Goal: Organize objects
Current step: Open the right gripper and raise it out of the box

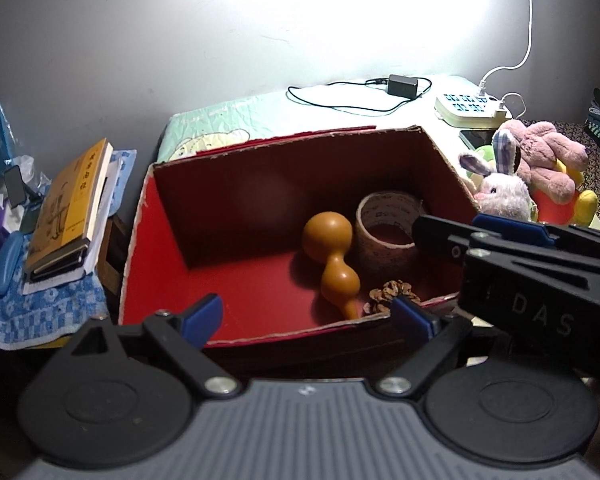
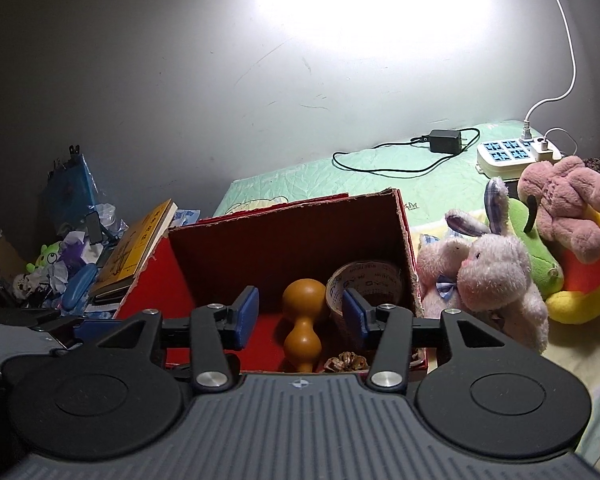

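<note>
Above the near rim of an open red cardboard box, the left gripper and right gripper hang with jaws apart, holding nothing; inside the box's right half lie a tan wooden gourd, a tape roll and a pine cone; its left half is bare.

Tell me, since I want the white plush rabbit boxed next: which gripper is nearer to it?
Right. The right gripper reaches over the red box's right side, close beside the white plush rabbit. The left gripper hangs open at the box's near edge, farther away.
</note>
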`<state>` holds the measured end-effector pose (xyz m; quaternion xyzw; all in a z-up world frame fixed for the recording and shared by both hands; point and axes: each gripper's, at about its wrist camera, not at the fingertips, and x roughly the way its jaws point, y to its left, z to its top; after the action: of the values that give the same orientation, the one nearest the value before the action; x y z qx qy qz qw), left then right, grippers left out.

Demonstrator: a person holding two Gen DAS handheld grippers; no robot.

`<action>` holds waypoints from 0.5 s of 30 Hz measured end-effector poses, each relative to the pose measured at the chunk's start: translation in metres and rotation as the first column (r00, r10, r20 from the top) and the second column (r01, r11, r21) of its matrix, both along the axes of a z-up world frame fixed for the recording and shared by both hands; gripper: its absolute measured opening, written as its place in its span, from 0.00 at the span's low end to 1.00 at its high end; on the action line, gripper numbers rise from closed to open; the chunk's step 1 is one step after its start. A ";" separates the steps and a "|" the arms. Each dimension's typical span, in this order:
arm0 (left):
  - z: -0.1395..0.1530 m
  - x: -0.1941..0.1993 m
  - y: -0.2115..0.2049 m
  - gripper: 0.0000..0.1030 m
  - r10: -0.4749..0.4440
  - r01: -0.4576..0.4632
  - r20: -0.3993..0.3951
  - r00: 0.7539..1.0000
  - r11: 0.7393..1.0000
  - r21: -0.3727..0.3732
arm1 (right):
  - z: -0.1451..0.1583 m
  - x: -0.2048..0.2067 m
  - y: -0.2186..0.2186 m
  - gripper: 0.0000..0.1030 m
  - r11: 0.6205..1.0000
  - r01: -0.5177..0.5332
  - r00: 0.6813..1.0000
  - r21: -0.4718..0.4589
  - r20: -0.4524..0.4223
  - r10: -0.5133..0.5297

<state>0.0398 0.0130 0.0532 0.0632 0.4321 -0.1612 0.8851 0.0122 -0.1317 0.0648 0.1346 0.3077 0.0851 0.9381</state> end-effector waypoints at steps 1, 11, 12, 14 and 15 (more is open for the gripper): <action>0.000 -0.002 0.000 0.89 0.002 -0.002 -0.002 1.000 1.000 0.000 | 0.000 -0.002 0.000 0.48 1.000 -0.002 1.000 -0.001 -0.001 0.002; -0.014 -0.021 0.008 0.96 0.017 -0.018 -0.051 0.999 1.000 -0.006 | -0.005 -0.023 0.003 0.48 1.000 -0.016 1.000 -0.015 -0.023 0.016; -0.017 -0.023 0.009 0.96 0.018 -0.018 -0.064 0.998 1.000 -0.008 | -0.007 -0.025 0.003 0.48 1.000 -0.016 0.999 -0.013 -0.030 0.016; -0.023 -0.026 0.010 0.96 0.018 -0.019 -0.085 0.996 1.000 -0.011 | -0.012 -0.028 0.003 0.48 1.000 -0.017 0.999 -0.006 -0.050 0.017; -0.025 -0.028 0.010 0.96 0.015 -0.016 -0.092 0.996 1.000 -0.011 | -0.014 -0.029 0.004 0.48 1.000 -0.017 0.998 -0.001 -0.061 0.017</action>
<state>0.0120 0.0226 0.0278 0.0469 0.4720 -0.1596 0.8658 -0.0173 -0.1278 0.0508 0.1337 0.3375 0.0889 0.9275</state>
